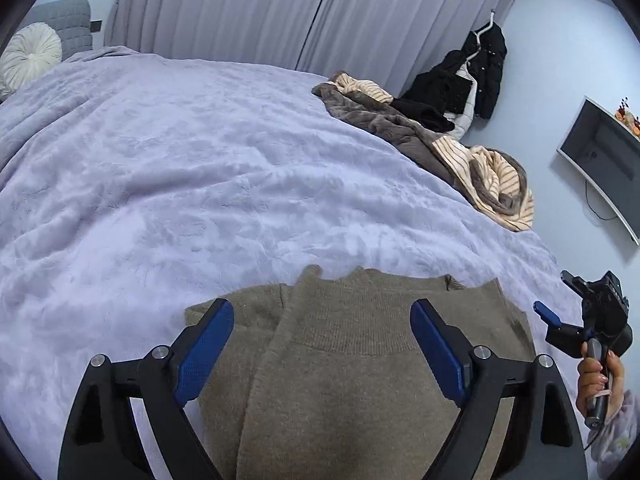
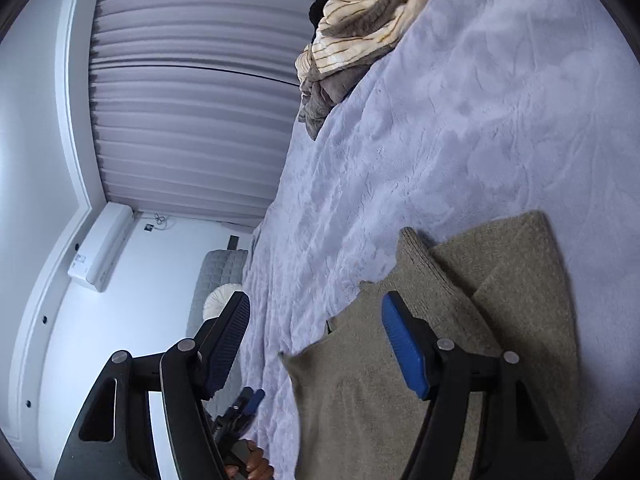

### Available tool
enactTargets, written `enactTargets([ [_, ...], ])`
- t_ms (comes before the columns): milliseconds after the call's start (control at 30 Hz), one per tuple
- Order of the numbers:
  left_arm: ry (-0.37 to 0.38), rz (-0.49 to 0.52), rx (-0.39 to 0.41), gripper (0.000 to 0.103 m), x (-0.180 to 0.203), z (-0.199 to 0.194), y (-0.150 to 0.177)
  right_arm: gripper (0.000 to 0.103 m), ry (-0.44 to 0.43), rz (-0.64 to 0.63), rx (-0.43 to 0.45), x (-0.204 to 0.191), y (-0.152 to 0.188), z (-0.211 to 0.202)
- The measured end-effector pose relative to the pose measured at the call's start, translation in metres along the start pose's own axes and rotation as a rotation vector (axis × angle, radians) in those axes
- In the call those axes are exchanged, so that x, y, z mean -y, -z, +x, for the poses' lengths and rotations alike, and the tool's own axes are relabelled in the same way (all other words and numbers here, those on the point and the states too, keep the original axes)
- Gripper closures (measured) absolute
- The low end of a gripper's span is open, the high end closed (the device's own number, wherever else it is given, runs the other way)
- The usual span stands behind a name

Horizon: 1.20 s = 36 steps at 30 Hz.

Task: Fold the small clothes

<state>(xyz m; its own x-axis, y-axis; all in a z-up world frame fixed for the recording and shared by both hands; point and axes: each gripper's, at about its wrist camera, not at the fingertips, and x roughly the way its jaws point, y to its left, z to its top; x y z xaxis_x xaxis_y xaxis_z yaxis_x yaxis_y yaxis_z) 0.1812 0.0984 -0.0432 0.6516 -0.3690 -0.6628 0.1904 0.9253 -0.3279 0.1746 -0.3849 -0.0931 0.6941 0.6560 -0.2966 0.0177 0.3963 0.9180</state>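
A taupe knit sweater lies folded on the lavender bed cover, near its front edge, with a ribbed hem across the top layer. My left gripper hovers over it, open, its blue pads wide apart and gripping nothing. In the right wrist view, rolled sideways, the sweater lies under my right gripper, which is open and empty; one pad sits over the knit. A hand holds that gripper at the sweater's right side.
A heap of striped cream and brown fleece clothes lies on the bed's far right edge. A black coat hangs on the wall behind it. Curtains run along the far side, with a round cushion at the headboard.
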Motion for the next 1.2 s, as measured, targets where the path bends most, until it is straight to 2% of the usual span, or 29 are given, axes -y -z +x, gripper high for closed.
enactTargets([
  [33,0.019,0.024,-0.021,0.013,0.004,0.002,0.003,0.040,0.029,-0.036,-0.016,-0.006,0.005,0.002],
  [100,0.038,0.066,-0.064,0.013,0.013,0.012,0.010,0.054,0.116,-0.127,-0.064,-0.015,0.014,0.011],
  [167,0.046,0.072,-0.104,0.013,0.020,0.026,0.018,0.065,0.164,-0.172,-0.107,-0.015,0.025,0.022],
  [267,0.052,0.043,-0.149,0.013,0.023,0.051,0.029,0.068,0.216,-0.180,-0.144,-0.005,0.036,0.041],
  [333,-0.003,0.018,-0.172,0.013,0.013,0.067,0.034,0.068,0.286,-0.191,-0.142,0.005,0.034,0.049],
  [367,-0.024,0.000,-0.183,0.013,0.006,0.072,0.037,0.071,0.348,-0.194,-0.133,0.013,0.032,0.052],
  [400,-0.025,-0.031,-0.192,0.013,-0.004,0.077,0.039,0.086,0.378,-0.176,-0.126,0.023,0.029,0.052],
  [467,0.026,-0.074,-0.184,0.013,-0.020,0.076,0.043,0.103,0.347,-0.093,-0.100,0.047,0.022,0.045],
  [500,0.050,-0.085,-0.177,0.013,-0.024,0.072,0.044,0.103,0.317,-0.052,-0.082,0.057,0.019,0.038],
  [567,0.025,-0.076,-0.174,0.013,-0.026,0.068,0.044,0.103,0.282,-0.005,-0.050,0.068,0.015,0.026],
  [633,-0.089,-0.060,-0.185,0.013,-0.030,0.064,0.044,0.103,0.292,-0.005,-0.040,0.070,0.014,0.019],
  [767,-0.072,-0.137,-0.208,0.013,-0.051,0.043,0.055,0.099,0.335,-0.031,-0.047,0.059,0.023,0.002],
  [833,-0.086,-0.154,-0.221,0.013,-0.057,0.027,0.063,0.094,0.365,-0.060,-0.060,0.049,0.034,-0.006],
  [867,-0.082,-0.166,-0.225,0.013,-0.060,0.020,0.067,0.086,0.369,-0.071,-0.063,0.046,0.040,-0.013],
  [900,-0.078,-0.182,-0.231,0.013,-0.062,0.011,0.074,0.071,0.368,-0.076,-0.062,0.044,0.045,-0.021],
  [967,-0.075,-0.209,-0.246,0.013,-0.067,-0.003,0.088,0.056,0.338,-0.070,-0.048,0.039,0.058,-0.036],
  [1200,-0.039,-0.310,-0.302,0.013,-0.068,-0.041,0.139,0.054,0.319,-0.013,0.005,0.035,0.116,-0.111],
])
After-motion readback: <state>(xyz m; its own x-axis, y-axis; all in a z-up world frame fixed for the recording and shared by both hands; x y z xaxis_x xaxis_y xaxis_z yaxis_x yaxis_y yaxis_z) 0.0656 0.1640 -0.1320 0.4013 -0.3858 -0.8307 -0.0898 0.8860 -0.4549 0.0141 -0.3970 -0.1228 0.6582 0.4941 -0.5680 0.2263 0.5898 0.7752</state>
